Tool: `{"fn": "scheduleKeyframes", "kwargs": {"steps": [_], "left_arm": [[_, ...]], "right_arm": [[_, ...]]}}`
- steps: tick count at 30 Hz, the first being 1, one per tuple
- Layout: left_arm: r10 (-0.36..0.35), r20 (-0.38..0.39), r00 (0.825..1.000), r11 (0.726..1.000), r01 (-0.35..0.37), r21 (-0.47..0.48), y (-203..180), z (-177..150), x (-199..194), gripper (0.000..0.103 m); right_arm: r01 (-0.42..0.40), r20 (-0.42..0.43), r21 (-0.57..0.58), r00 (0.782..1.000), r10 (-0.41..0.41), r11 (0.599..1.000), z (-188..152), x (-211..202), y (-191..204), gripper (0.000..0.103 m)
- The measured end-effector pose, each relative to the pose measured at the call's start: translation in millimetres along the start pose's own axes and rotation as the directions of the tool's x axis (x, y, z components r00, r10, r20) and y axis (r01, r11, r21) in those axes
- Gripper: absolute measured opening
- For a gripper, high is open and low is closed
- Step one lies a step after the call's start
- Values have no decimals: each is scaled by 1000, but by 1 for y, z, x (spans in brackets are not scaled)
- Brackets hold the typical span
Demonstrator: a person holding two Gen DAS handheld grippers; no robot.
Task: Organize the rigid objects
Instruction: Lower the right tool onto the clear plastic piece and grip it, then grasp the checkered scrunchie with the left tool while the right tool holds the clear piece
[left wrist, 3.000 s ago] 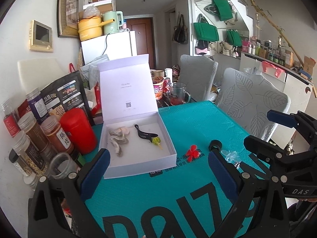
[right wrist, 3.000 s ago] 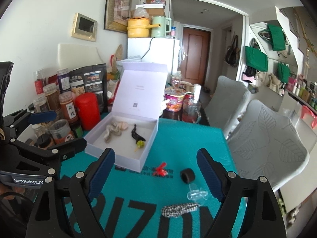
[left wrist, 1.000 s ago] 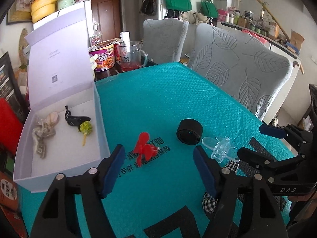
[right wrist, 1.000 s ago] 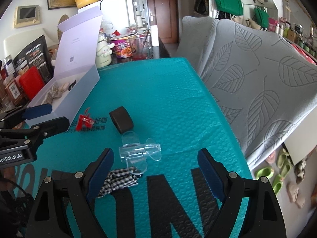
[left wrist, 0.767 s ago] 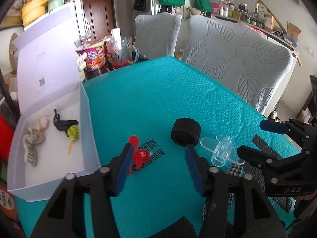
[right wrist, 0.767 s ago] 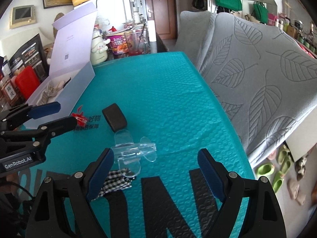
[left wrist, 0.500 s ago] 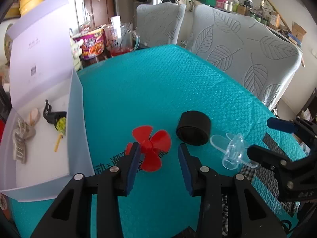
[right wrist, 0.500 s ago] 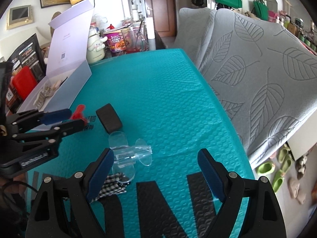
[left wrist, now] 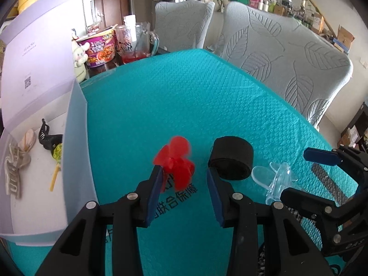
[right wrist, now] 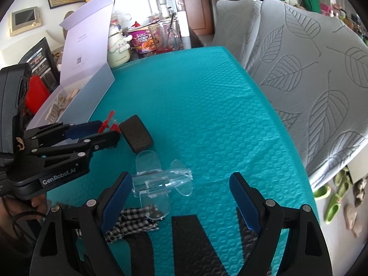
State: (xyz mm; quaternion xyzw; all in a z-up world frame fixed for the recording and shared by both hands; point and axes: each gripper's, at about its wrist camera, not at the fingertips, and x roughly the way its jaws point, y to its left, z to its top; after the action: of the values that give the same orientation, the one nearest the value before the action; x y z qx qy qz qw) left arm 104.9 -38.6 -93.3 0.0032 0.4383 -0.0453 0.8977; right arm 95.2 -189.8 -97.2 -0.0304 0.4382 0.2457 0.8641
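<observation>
A small red propeller (left wrist: pixel 177 163) stands tilted between the fingers of my left gripper (left wrist: pixel 184 170), which is shut on it just above the teal mat (left wrist: pixel 184 96). From the right wrist view the left gripper (right wrist: pixel 101 130) holds that red propeller (right wrist: pixel 108 119) beside a black ring (right wrist: pixel 136 135). My right gripper (right wrist: pixel 179 177) is open and hovers over a clear plastic piece (right wrist: pixel 161 181), with its left pad close to it. The black ring (left wrist: pixel 231 158) lies just right of the left gripper's fingers.
An open white box (left wrist: pixel 76 161) with hair clips and a lollipop (left wrist: pixel 56 156) stands at the left. A checked cloth (right wrist: pixel 135 220) lies under the clear piece. A noodle cup (left wrist: pixel 99 50) and a glass mug (left wrist: pixel 135 43) stand at the far edge. Grey chairs (right wrist: pixel 310 80) flank the right side.
My left gripper moved forward and down, closed around the red propeller and tipped it up off the mat. The right gripper stayed open and crept slightly toward the clear piece.
</observation>
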Motion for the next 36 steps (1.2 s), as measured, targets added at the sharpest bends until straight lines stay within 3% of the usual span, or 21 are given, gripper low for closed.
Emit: {"fn": "scheduleKeyframes", "kwargs": {"steps": [6,7,9,11,14,15,20,22,32,36], "left_arm": [[-6,5,1000,1000,6,-6,3,1,6,39],[-8,12,1000,1000,8,1,3,0,5,38],[-4,18,1000,1000,4,17,2,-2,3,25],[-14,17,1000,1000,14,15,2,-3,2,24],[-40,15,999,999,40,0,2,-4,-1,23],[-45,18,999,999,45,-2,1,-5,-3,18],[-55,34,998,998,55,-6,0,-10,-15,17],[-55,36,998,998,55,-12,1,-13,-19,10],[-52,66,996,997,56,-47,5,-23,-44,10],[-74,47,996,997,75,-17,-1,-26,-52,10]], "right_arm": [[-21,-16,-25,1000,21,999,2,8,6,87],[-26,-17,-28,1000,26,999,2,9,7,87],[-42,-24,-26,999,41,999,3,13,8,87],[-49,-28,-29,998,48,998,3,17,9,87],[-24,-24,-55,999,23,998,3,19,12,71],[-21,-21,-61,1000,20,998,3,19,13,61],[-24,-13,-50,1000,24,998,-1,14,12,60],[-21,-4,-40,1000,21,999,-3,11,11,60],[7,42,-9,999,-6,1000,-16,-14,7,60],[20,65,3,998,-20,1000,-19,-24,6,60]]}}
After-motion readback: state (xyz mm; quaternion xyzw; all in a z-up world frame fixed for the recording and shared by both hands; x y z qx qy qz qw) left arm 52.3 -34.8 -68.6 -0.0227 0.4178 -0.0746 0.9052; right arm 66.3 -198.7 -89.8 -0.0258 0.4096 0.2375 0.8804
